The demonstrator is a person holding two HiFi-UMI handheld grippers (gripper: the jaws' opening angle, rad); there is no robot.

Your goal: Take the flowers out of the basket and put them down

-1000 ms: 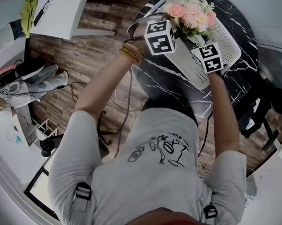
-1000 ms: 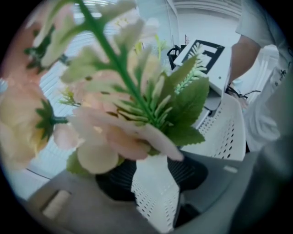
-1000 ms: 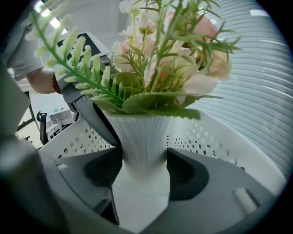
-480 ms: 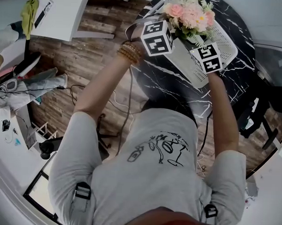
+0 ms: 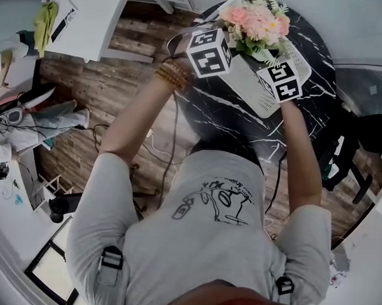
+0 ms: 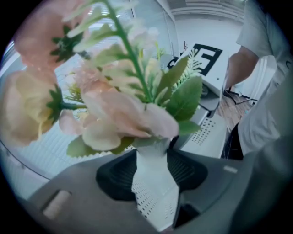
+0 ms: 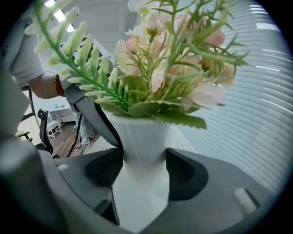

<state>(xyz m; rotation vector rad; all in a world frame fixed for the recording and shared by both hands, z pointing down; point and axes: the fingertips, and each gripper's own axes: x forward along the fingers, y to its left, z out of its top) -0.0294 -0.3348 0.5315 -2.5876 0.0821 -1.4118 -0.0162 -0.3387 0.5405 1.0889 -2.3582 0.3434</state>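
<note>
A bunch of pink and cream artificial flowers (image 5: 258, 23) stands in a white ribbed vase (image 7: 142, 137). Both grippers hold it above the white perforated basket (image 5: 262, 98), which rests on the round black marble table (image 5: 223, 112). My left gripper (image 5: 235, 47) grips the vase from the left, and its pads press on the vase neck (image 6: 153, 155) under the blooms (image 6: 114, 105). My right gripper (image 5: 267, 59) grips from the right, its jaws shut on the narrow waist of the vase, with green leaves (image 7: 174, 68) above. In the head view the flowers hide the vase.
A white desk (image 5: 89, 20) stands at the upper left on the wooden floor (image 5: 118, 83), where cables (image 5: 160, 141) trail. A dark chair (image 5: 353, 160) sits right of the table. The person's torso fills the lower middle of the head view.
Both grippers have lifted the vase of flowers straight up, away from the basket. The grip of each has stayed the same.
</note>
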